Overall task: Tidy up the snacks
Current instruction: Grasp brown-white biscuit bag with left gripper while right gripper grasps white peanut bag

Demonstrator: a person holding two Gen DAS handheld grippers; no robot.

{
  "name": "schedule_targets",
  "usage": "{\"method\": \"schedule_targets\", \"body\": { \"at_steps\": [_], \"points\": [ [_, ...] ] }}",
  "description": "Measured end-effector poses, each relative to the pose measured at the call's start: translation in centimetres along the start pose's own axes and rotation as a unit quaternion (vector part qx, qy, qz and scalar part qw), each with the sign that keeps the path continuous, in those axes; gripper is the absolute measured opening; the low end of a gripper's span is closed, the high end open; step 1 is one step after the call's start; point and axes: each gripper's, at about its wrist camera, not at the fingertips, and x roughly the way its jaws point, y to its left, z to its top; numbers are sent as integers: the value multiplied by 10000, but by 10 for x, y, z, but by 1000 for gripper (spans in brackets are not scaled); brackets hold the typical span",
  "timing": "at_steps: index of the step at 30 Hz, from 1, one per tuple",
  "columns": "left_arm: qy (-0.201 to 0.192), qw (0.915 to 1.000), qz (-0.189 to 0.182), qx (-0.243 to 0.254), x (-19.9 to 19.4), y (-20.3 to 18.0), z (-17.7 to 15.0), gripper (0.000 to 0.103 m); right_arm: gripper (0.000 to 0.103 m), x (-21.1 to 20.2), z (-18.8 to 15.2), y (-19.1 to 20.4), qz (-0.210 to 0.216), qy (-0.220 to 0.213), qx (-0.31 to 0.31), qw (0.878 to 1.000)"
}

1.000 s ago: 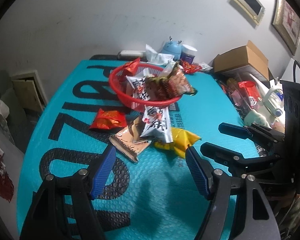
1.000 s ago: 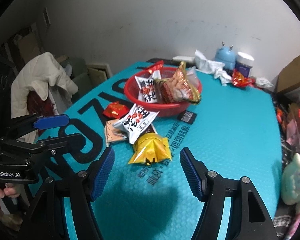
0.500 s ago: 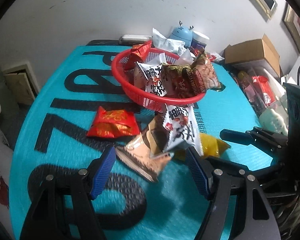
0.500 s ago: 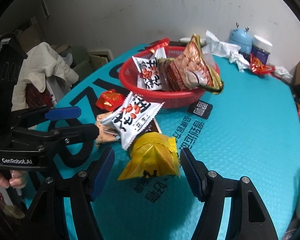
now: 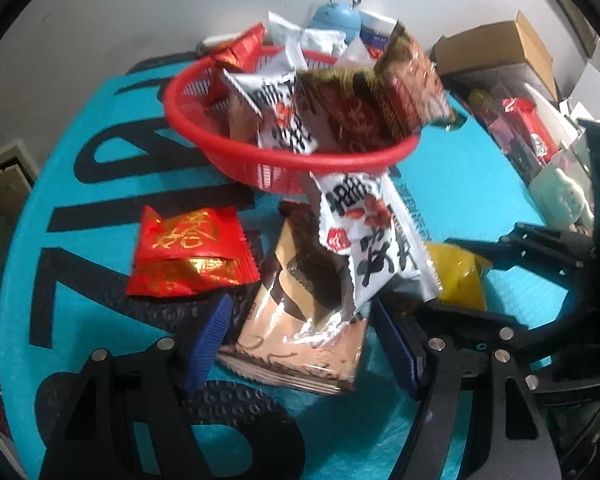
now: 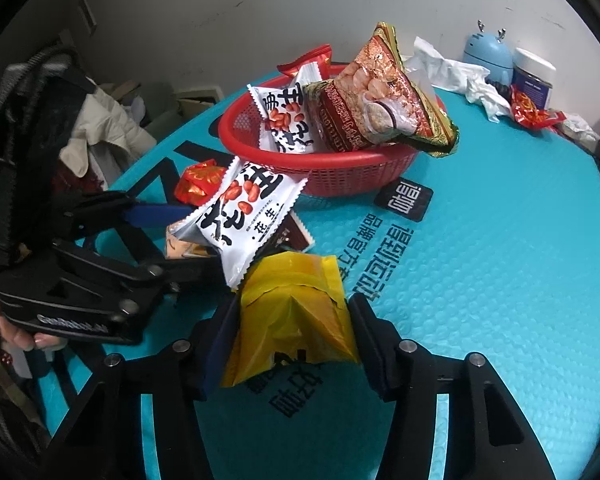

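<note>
Two pickups overlap here, and that is your main hazard. Your right gripper (image 6: 290,332) is closing on the yellow packet (image 6: 292,316), whose sides already meet the pads. The white peanut packet (image 6: 244,220) rests partly on that yellow packet, so lifting may drag it off or flip it. Your left gripper (image 5: 304,344) stands open around the brown packet (image 5: 300,344), which also lies under the peanut packet; closing now may pinch both. The grippers sit close together and could collide. Loose packets lie just in front of the red basket (image 6: 340,168), which is already heaped; additions may slide out.
</note>
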Motion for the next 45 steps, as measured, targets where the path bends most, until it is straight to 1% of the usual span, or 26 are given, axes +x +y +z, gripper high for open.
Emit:
{"method": "schedule_targets", "body": {
  "at_steps": [3,4,5,6,10,13,16,21,28,29,32,34,39,42,45],
  "points": [
    [-129,9999,42,59,-3,-2,-4,71,54,-1,0,0,-30,-1,-20,10000],
    [-175,9998,49,40,-4,-3,-5,67,54,-2,-1,0,-41,9,-21,10000],
    [-205,9998,25,20,-4,-3,-6,54,54,-2,-1,0,-63,12,-30,10000],
    [-202,9998,-38,-4,-5,-4,-8,50,54,-3,-2,1,-86,16,-47,10000],
    [-198,9998,95,36,-9,-13,-14,50,54,-8,-6,1,-164,60,-66,9998],
    [-133,9999,18,-34,-12,-19,-21,50,54,-13,-12,1,-216,82,-70,9997],
    [-85,9999,-73,-93,-19,-27,-34,50,54,-21,-21,3,-225,108,-89,9996],
    [-30,10000,-65,-46,-31,-44,-55,50,54,-35,-39,6,-312,165,-144,9993],
    [51,9997,-175,-189,-42,-62,-83,50,54,-51,-64,10,-331,248,-158,9990],
    [51,9997,-156,-183,-43,-63,-86,50,56,-53,-66,10,-319,264,-156,9990],
    [41,9998,-29,-173,-44,-66,-91,50,56,-61,-71,13,-247,247,-92,9993],
    [-4,9998,0,-221,-44,-66,-92,50,57,-69,-71,15,-153,121,-38,9998],
    [-88,9993,-52,-352,-45,-62,-94,50,64,-83,-60,21,160,-183,95,9997],
    [-158,9988,-111,-443,-47,-58,-97,50,64,-79,-51,26,337,-230,172,9990],
    [-178,9985,-78,-505,-49,-55,-100,50,64,-70,-42,33,467,-184,203,9985]
  ]
}}
